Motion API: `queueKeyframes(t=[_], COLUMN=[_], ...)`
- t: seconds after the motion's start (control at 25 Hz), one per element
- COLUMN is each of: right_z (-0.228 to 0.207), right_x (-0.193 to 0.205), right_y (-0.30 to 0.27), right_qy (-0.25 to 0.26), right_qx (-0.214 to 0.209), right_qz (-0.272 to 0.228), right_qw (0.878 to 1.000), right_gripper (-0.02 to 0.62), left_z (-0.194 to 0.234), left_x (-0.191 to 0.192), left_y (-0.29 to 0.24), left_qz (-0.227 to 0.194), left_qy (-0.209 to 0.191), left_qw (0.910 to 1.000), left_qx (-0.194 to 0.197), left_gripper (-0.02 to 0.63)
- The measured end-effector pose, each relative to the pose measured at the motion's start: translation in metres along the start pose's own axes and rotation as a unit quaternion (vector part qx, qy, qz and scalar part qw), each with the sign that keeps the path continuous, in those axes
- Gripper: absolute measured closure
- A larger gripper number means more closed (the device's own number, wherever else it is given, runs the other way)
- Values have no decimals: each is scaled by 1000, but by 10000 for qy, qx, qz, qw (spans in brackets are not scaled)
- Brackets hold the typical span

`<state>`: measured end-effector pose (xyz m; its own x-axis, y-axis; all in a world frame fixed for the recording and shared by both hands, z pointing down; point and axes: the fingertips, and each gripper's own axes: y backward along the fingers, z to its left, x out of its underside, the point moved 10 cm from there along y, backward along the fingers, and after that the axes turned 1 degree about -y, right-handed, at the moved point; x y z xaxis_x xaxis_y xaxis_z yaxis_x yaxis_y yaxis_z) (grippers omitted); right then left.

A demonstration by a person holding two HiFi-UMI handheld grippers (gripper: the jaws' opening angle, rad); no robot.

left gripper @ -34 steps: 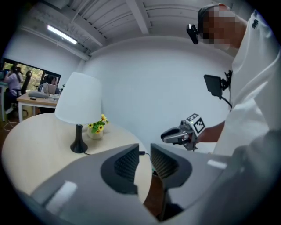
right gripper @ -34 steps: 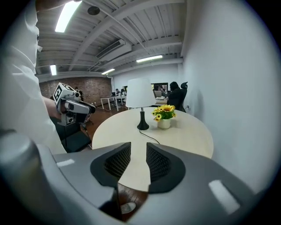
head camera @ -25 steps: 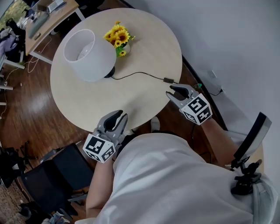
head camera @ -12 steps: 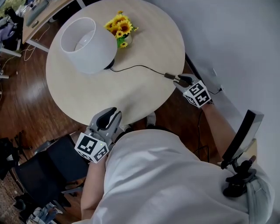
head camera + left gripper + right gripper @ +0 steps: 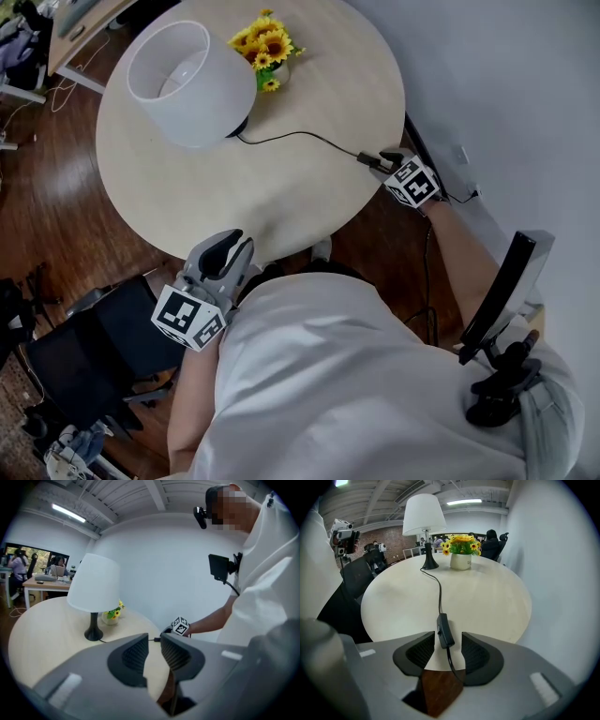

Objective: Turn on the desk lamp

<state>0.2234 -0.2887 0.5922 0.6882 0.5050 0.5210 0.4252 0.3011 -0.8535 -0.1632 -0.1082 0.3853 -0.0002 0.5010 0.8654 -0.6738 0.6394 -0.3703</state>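
The desk lamp (image 5: pixel 183 84), white shade on a black stem, stands unlit at the far left of the round table (image 5: pixel 309 197). Its black cord (image 5: pixel 291 136) runs right to an inline switch (image 5: pixel 366 159) at the table's right edge. My right gripper (image 5: pixel 384 161) is at that edge. In the right gripper view the switch (image 5: pixel 445 631) lies between its opening jaws (image 5: pixel 448 641), with a gap on each side. My left gripper (image 5: pixel 225 248) hovers at the near table edge. A narrow gap shows between its jaws (image 5: pixel 154 644), and nothing is in it.
A white pot of yellow flowers (image 5: pixel 265 47) stands right beside the lamp. A black office chair (image 5: pixel 94 347) is below the left gripper. A black stand with a dark panel (image 5: pixel 502 300) rises at the right, by the white wall. A desk (image 5: pixel 75 28) sits far left.
My right gripper has moved forward to the table's right edge and now has the cord switch between its jaws. The left gripper has stayed at the near edge.
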Motion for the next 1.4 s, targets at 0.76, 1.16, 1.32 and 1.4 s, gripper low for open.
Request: queueKeyframes(t=[0.76,1.16,1.32,1.4], right_z=[6,5,5,6], right_x=[4,3,2,1], right_y=[-8,-9,-9,-10], right_qy=[-443,-376,-328,-326], right_qx=[-159,-237,-225,-235], right_qz=[6,84,120,127], right_qw=[9989,9990,9991,9991], right_gripper=[466,511,525,525], left_z=[-2,-2,-2,-2], left_x=[4,2,0,0], left_y=[8,7,5,5], left_qz=[-42,-18,-36,-47], left_qy=[73,58,43,51], left_qw=[9998,9999,9999,9999], left_qx=[-180,-144,-118,-122], left_gripper=[523,523,523,523])
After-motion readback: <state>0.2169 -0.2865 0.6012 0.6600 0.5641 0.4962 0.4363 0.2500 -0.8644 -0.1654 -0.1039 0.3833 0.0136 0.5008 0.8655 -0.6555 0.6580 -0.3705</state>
